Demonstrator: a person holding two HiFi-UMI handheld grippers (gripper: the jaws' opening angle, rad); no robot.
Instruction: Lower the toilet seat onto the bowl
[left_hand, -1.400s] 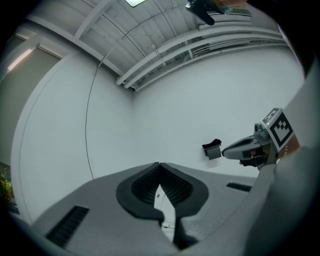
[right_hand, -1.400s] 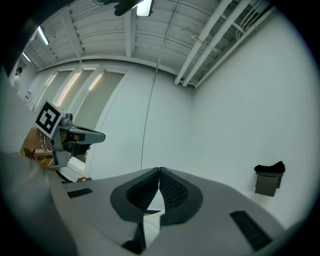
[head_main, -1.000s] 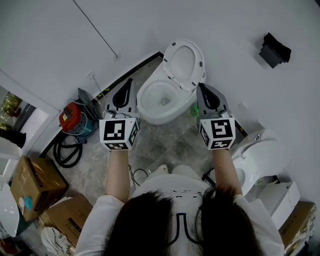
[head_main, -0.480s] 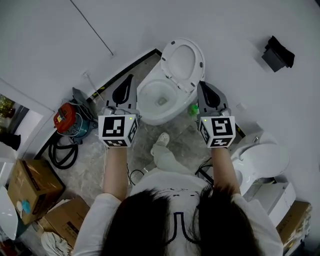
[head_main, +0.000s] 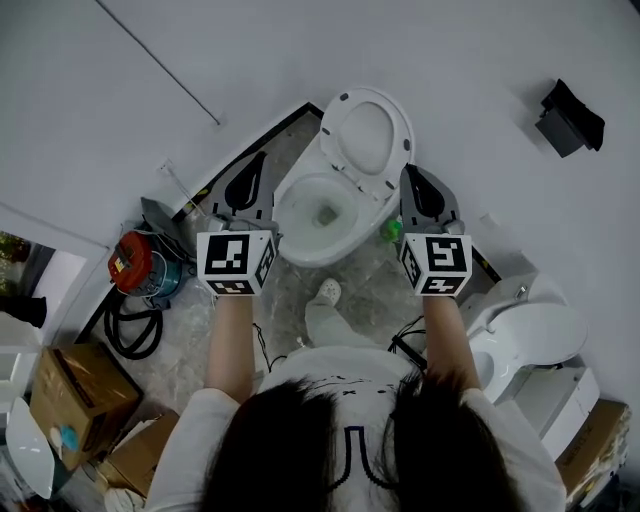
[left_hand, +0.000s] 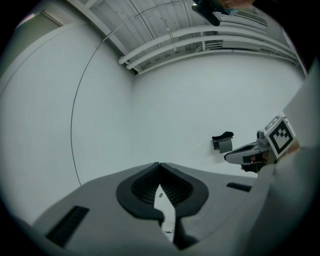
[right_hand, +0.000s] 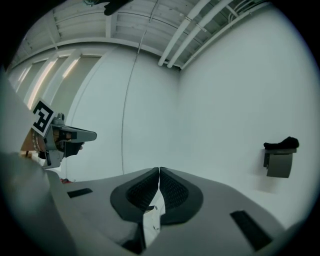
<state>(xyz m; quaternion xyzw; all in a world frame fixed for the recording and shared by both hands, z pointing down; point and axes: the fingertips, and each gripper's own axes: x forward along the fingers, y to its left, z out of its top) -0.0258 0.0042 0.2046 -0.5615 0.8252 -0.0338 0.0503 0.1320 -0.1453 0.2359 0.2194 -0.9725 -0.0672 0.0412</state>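
Observation:
A white toilet stands in the corner, its bowl (head_main: 318, 212) uncovered and its seat (head_main: 366, 135) raised upright against the wall behind. My left gripper (head_main: 259, 157) hangs left of the bowl, jaws shut with nothing between them. To the right of the bowl my right gripper (head_main: 409, 170) is also shut and empty, near the raised seat's right edge without touching it. Both gripper views look over closed jaws at the white wall: the left gripper (left_hand: 159, 165) sees the right one (left_hand: 260, 150), and the right gripper (right_hand: 159, 170) sees the left one (right_hand: 57, 137).
A red vacuum (head_main: 128, 262) with a black hose lies on the floor at left, with cardboard boxes (head_main: 75, 385) below it. A second white toilet (head_main: 525, 335) stands at right. A black paper holder (head_main: 570, 117) hangs on the right wall. A small green object (head_main: 391, 230) lies beside the bowl.
The person has stepped toward the toilet; a foot now shows on the floor before the bowl. Both grippers stay shut and have edged slightly closer to the toilet.

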